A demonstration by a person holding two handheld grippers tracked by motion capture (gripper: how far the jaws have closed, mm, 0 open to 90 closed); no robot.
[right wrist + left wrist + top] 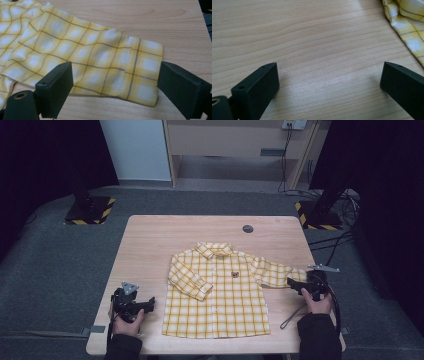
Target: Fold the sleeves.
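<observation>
A yellow checked shirt [217, 295] with a small bear patch lies front up on the wooden table [165, 235]. One sleeve is folded across its body at the left. The other sleeve [275, 270] stretches out to the right. My right gripper [292, 284] sits at that sleeve's end. In the right gripper view the cuff [146, 75] lies flat between the jaws, which stand wide apart and do not press on it, so the right gripper [114, 67] is open. My left gripper [150, 302] rests open left of the hem, over bare wood [329, 75], with the shirt's edge [407, 25] off to its right.
A grey round cap [248, 228] sits in the tabletop near the far edge. A loop of cable [292, 317] trails on the table by the right hand. Striped stand bases [90, 210] [320, 215] stand on the floor beyond the table's far corners.
</observation>
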